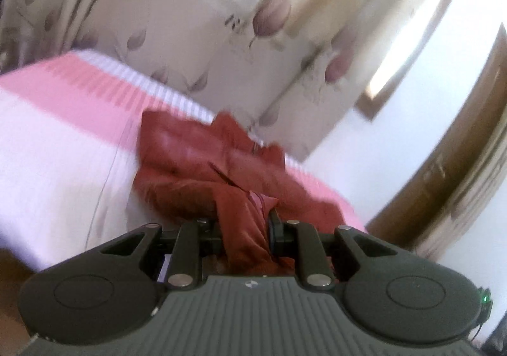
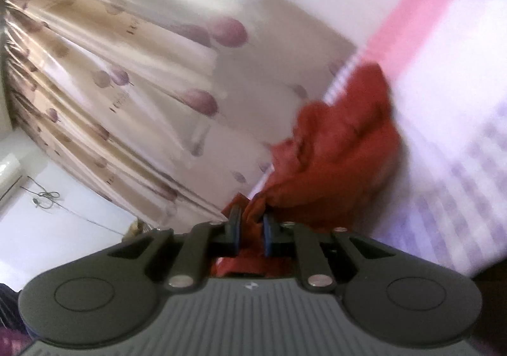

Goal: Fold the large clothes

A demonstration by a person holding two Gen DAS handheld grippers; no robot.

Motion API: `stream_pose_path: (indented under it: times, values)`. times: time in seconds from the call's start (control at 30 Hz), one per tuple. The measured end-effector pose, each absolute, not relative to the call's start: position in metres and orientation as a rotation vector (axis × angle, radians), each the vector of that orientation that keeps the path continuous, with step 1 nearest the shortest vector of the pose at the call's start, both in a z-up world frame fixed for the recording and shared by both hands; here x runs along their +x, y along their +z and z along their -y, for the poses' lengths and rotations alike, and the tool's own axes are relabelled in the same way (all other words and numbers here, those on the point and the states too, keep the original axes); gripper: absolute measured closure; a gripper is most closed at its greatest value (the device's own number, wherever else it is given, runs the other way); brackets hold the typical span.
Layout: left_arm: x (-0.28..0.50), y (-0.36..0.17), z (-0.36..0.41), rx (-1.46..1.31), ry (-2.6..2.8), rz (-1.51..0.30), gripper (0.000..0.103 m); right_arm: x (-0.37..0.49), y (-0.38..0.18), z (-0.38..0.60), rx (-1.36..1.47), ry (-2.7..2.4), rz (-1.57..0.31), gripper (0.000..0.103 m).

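— Nearest the lens on the left wrist view: what has the left gripper [image 1: 242, 223] got?

— Red cloth. Its jaws are drawn nearly together on a bunched fold of the red garment [image 1: 196, 153], which passes between the fingers and runs back under the gripper body.

— And where is the rest of that garment?

— Heaped on the bed [image 1: 57, 146], just beyond the gripper, over the pink band of the bedspread and close to the bed's far edge. Behind the bed hangs a cream curtain [image 1: 202, 16] printed with mauve flowers. To the right of the bed there is a white wall and a brown wooden frame [image 1: 456, 146].

— Now the right wrist view?

— Right gripper [image 2: 250, 223] likewise pinched nearly shut, blue pads either side of a fold of the red garment [image 2: 336, 159]. From there the cloth leads up and right to the bed [image 2: 450, 96], where the bulk rests at the edge by the pink stripe. The curtain [image 2: 104, 77] lies left of the bed. Both views are blurred.
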State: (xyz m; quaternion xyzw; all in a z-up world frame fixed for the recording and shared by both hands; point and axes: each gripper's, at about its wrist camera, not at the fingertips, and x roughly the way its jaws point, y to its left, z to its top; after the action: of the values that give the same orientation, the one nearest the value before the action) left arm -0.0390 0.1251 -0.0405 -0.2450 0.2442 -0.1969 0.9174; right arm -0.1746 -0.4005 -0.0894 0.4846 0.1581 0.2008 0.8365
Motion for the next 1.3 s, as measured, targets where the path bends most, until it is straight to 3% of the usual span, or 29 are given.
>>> stream_pose_path:
  times: [0.33, 0.63, 0.73, 0.83, 0.9, 0.93, 0.97, 1.13, 1.23, 1.3]
  values:
    - [0.076, -0.006, -0.091, -0.476, -0.292, -0.421, 0.08, -0.06, -0.053, 0.426, 0.984, 0.359, -0.274, 0.09]
    - [0.162, -0.028, -0.069, -0.447, -0.21, -0.461, 0.068, 0.041, -0.077, 0.44, 1.026, 0.198, -0.316, 0.089]
    - [0.17, -0.034, -0.069, -0.466, -0.205, -0.481, 0.058, 0.062, -0.091, 0.438, 1.018, 0.153, -0.351, 0.087]
    - [0.164, -0.034, -0.075, -0.493, -0.21, -0.434, 0.04, 0.057, -0.095, 0.442, 1.067, 0.125, -0.266, 0.074]
    - [0.157, -0.031, -0.077, -0.496, -0.211, -0.398, 0.016, 0.042, -0.092, 0.446, 1.076, 0.115, -0.169, 0.055]
    - [0.152, -0.027, -0.075, -0.476, -0.19, -0.362, 0.009, 0.035, -0.088, 0.447, 1.067, 0.118, -0.14, 0.049]
    - [0.143, -0.022, -0.072, -0.434, -0.15, -0.311, 0.0, 0.03, -0.082, 0.445, 1.046, 0.138, -0.129, 0.049]
    - [0.119, 0.003, -0.053, -0.292, -0.201, -0.234, 0.003, 0.019, -0.049, 0.388, 0.667, 0.326, -0.207, 0.049]
    - [0.12, 0.004, -0.026, -0.209, -0.319, -0.302, 0.032, 0.026, -0.038, 0.339, 0.405, 0.391, -0.271, 0.051]
    - [0.129, -0.004, 0.0, -0.098, -0.355, -0.354, 0.05, 0.037, -0.04, 0.311, 0.285, 0.418, -0.315, 0.059]
